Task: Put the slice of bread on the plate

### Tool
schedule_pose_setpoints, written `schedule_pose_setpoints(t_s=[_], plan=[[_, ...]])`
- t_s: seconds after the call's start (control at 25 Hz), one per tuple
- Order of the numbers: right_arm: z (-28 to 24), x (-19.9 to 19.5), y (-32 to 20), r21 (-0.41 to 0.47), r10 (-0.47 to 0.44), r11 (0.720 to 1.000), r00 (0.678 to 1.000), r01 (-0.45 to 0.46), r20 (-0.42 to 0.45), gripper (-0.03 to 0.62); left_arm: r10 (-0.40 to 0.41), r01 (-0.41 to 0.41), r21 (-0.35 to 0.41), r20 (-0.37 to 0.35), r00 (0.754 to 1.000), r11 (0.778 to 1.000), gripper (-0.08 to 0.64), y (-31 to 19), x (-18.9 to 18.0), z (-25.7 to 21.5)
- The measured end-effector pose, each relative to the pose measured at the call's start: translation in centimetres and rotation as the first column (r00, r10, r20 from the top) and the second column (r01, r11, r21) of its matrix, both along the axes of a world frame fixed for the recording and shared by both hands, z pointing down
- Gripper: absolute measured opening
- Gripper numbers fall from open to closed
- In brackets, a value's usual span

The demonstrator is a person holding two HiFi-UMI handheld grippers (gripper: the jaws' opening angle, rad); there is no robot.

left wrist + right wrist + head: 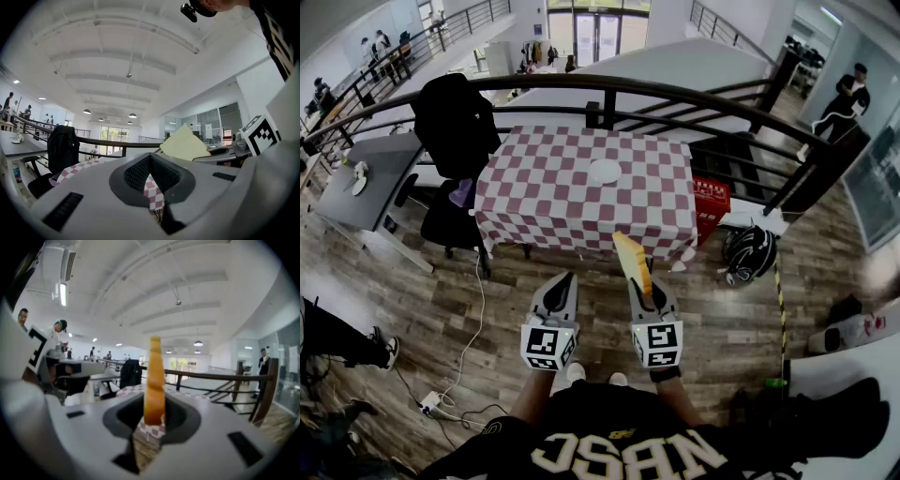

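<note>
While the slice of bread (632,264) stands on edge in the right gripper (645,292), low centre of the head view, the plate (605,171) sits bare on the checked table (534,202), up-frame and a touch left, well apart. The slice's long axis runs upward, tilted toward the upper left. The left gripper (564,286) rides just beside the right one, lower centre-left, over wooden floor.

Left gripper view – jaws drawn close, only a thin slit, nothing in it; checked cloth shows through the gap. The pale face of the slice rises at centre right, beside this gripper.

Right gripper view – pads pinch the lower edge of the slice, crust edge-on to the lens, standing tall at frame centre. Table edge shows small beyond it; the plate I can't pick out here.

Judgement: the carry is under way and the placing is not yet done. The right hand has the bread, so the move is forward to the plate, then tipping the slice flat.
</note>
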State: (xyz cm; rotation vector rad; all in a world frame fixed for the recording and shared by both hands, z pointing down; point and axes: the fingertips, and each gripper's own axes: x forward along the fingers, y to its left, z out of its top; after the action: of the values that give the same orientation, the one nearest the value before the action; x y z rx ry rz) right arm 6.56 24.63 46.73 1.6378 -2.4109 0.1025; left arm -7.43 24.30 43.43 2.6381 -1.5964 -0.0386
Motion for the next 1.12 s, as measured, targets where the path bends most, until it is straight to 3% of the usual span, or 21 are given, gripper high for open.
schedule_pose_setpoints(t_s=[0.4, 0.6, 0.84, 1.12], plan=[[2.1, -3.2, -1.1, -0.067, 0.034, 0.997, 0.999, -0.035, -0.002, 0.106, -0.030, 0.030, 0.019, -0.017, 0.999, 0.999, 0.018, -0.3, -5.8, -0.1], [1.7, -5.5, -2.2, -0.058, 0.025, 0.998, 1.000, -0.025, 0.000, 0.106, -0.062, 0.062, 0.012, -0.038, 0.997, 0.998, 0.017, -0.7, -9.0, 0.5], [3.0, -7.9, -1.7, -0.083, -0.005, 0.997, 1.000, 0.003, -0.017, 0.106, -0.047, 0.042, -0.079, -0.070, 0.996, 0.996, 0.018, -1.0, -11.0, 3.9], [5.0, -6.0, -4.1, -0.128, 0.034, 0.991, 0.999, -0.036, -0.020, 0.106, -0.042, 0.033, -0.124, -0.076, 0.996, 0.992, 0.018, -3.2, -10.5, 6.1]])
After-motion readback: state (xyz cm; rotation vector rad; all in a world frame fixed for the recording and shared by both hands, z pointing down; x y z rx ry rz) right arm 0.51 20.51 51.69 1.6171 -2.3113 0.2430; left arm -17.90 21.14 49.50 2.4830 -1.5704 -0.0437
